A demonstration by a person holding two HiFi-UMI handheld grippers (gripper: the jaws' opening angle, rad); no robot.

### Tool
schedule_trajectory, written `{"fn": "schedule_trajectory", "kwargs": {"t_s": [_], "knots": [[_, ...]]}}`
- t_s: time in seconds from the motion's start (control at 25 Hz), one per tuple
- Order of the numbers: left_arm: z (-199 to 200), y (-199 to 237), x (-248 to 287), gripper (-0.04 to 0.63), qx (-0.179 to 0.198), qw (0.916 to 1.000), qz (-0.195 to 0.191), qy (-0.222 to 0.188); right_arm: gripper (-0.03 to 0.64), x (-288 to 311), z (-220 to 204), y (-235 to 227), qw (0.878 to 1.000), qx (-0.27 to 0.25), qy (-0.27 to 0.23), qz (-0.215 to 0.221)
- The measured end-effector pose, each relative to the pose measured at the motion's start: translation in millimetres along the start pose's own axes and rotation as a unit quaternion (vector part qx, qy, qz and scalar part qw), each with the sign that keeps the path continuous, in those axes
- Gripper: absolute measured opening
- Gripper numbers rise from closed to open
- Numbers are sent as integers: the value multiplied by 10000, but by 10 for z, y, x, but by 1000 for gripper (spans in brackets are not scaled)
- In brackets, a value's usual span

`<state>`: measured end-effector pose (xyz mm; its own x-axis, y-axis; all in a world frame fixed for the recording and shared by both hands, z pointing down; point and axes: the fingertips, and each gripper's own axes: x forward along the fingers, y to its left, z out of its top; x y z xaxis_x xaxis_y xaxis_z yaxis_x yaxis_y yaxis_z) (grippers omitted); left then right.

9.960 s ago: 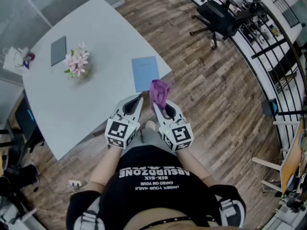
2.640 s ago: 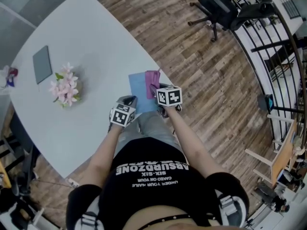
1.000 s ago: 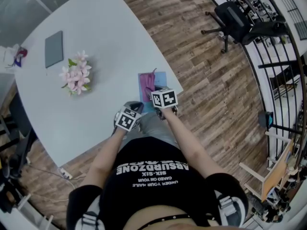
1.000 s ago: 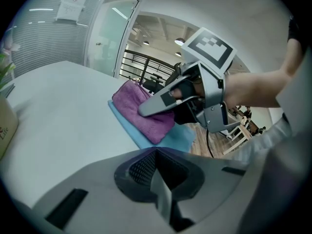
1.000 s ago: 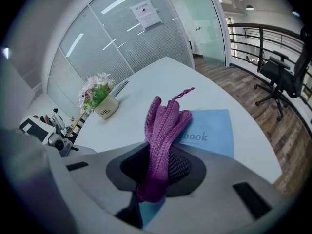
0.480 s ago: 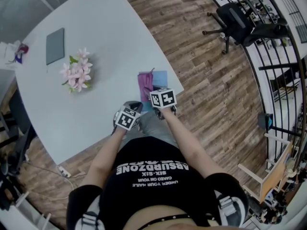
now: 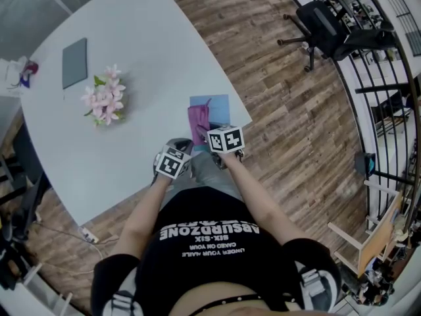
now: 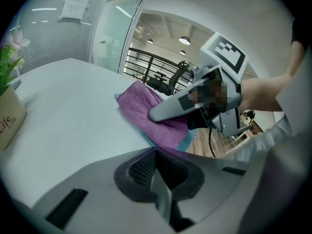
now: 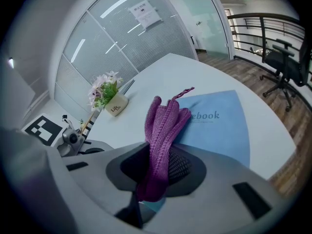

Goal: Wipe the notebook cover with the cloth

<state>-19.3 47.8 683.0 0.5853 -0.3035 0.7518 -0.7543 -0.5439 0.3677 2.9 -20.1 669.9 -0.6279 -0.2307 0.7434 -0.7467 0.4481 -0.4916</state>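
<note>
Cloth (image 9: pixel 163 126) dragged back over notebook (image 9: pixel 219 126), right gripper (image 9: pixel 156 177) clenched on it, left gripper (image 8: pixel 163 191) closed empty, alongside on worktop (image 7: pixel 131 51)

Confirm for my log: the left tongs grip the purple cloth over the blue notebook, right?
No, it is the right tongs that grip the purple cloth over the blue notebook, as the right gripper view shows. The left tongs are shut and empty.

The right gripper (image 7: pixel 206 137) has dragged the cloth (image 7: pixel 198 121) from the right of the notebook (image 7: pixel 219 105) to its left.
</note>
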Motion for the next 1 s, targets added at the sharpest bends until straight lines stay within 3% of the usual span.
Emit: {"fn": "schedule_trajectory", "kwargs": {"t_s": [0.32,1.0], "knots": [[-41,57,-47,15,-114,9999,42,-37,87,-24,-181,105,9999,-28,106,127],[-16,3,-3,15,53,10000,-13,-45,89,-110,-418,161,9997,-87,156,185]]}}
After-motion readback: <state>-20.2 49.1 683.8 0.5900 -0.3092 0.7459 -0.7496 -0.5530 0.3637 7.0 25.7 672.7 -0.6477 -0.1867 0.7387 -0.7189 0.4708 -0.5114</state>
